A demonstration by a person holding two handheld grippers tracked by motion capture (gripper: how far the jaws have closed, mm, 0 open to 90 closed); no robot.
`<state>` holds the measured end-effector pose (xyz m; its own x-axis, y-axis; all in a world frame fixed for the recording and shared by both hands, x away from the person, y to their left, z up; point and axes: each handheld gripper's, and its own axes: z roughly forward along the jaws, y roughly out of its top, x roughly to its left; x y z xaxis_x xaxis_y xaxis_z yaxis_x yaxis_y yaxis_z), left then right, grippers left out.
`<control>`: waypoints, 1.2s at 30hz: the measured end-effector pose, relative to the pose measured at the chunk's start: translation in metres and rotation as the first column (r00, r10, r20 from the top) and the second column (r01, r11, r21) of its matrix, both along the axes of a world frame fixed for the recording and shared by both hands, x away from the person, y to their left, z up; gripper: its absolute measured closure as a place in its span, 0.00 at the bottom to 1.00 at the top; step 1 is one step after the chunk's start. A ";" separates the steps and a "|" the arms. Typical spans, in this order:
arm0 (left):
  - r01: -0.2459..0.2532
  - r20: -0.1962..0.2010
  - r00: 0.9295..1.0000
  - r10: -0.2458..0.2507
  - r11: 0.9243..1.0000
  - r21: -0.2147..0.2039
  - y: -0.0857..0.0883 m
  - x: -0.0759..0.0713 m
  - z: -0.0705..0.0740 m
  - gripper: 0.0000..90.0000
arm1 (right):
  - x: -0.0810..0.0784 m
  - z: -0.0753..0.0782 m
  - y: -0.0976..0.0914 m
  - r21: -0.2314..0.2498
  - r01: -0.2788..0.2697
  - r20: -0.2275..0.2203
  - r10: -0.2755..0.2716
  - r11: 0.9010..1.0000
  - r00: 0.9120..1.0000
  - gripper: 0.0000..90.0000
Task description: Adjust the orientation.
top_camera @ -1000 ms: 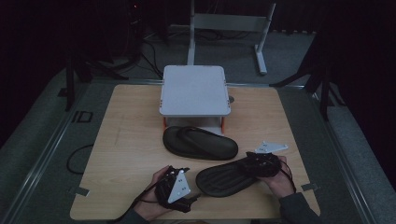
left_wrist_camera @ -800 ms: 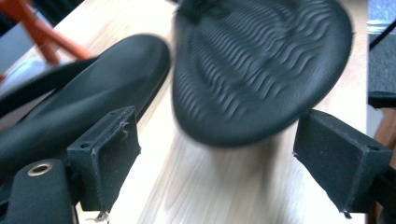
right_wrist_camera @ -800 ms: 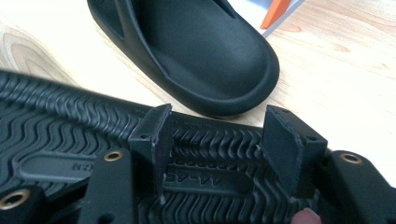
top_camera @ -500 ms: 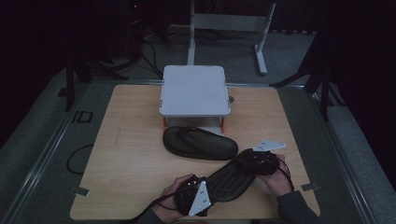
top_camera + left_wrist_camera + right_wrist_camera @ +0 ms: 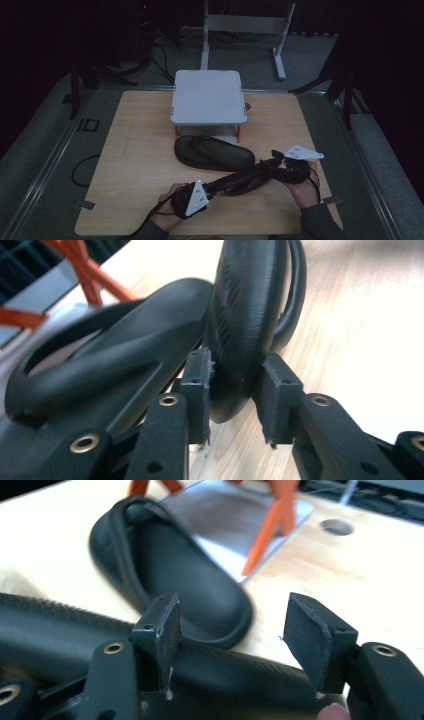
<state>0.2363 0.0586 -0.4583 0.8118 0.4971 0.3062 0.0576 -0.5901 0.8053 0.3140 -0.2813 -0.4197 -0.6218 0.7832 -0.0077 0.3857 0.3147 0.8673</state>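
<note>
My 2 tools on 1 sandal
Left tool (image 5: 234, 390) pinches the raised sandal (image 5: 245, 177) edge-on; right tool (image 5: 235, 635) gapes wide, sandal lying across its jaws.

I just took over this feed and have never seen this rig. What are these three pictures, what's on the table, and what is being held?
No robot: a person holds a two-fingered gripper in each hand. The high view looks down on a wooden table; the other two views ride on the grippers. A white stand sits at the back, one black sandal lying flat before it. The left gripper is clamped on the second sandal, turned on edge. The right gripper is open, that sandal lying across below its fingers.
</note>
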 end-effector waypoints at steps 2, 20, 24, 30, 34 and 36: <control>-0.025 -0.032 0.999 0.025 0.999 -0.022 0.006 0.005 -0.002 0.82 | 0.001 0.000 -0.008 0.013 0.025 -0.004 -0.025 1.000 1.000 0.44; -0.158 -0.067 0.986 0.155 0.987 -0.038 0.025 0.029 -0.010 0.81 | 0.006 -0.011 0.003 -0.002 -0.055 -0.028 0.055 0.998 0.998 0.42; -0.198 -0.074 0.978 0.196 0.980 -0.033 0.028 0.036 -0.012 0.79 | 0.006 -0.010 0.008 -0.032 -0.100 -0.045 0.098 0.994 0.994 0.41; -0.263 -0.089 0.961 0.261 0.965 -0.016 0.038 0.045 -0.017 0.84 | 0.001 -0.027 0.035 -0.180 -0.210 -0.098 0.195 0.961 0.976 0.43; -0.268 -0.093 0.960 0.265 0.963 -0.023 0.041 0.045 -0.018 0.82 | 0.001 -0.029 0.047 -0.180 -0.217 -0.074 0.207 0.959 0.976 0.43; -0.266 -0.098 0.960 0.262 0.964 -0.026 0.041 0.044 -0.017 0.81 | 0.001 -0.026 0.050 -0.185 -0.206 -0.045 0.201 0.961 0.979 0.42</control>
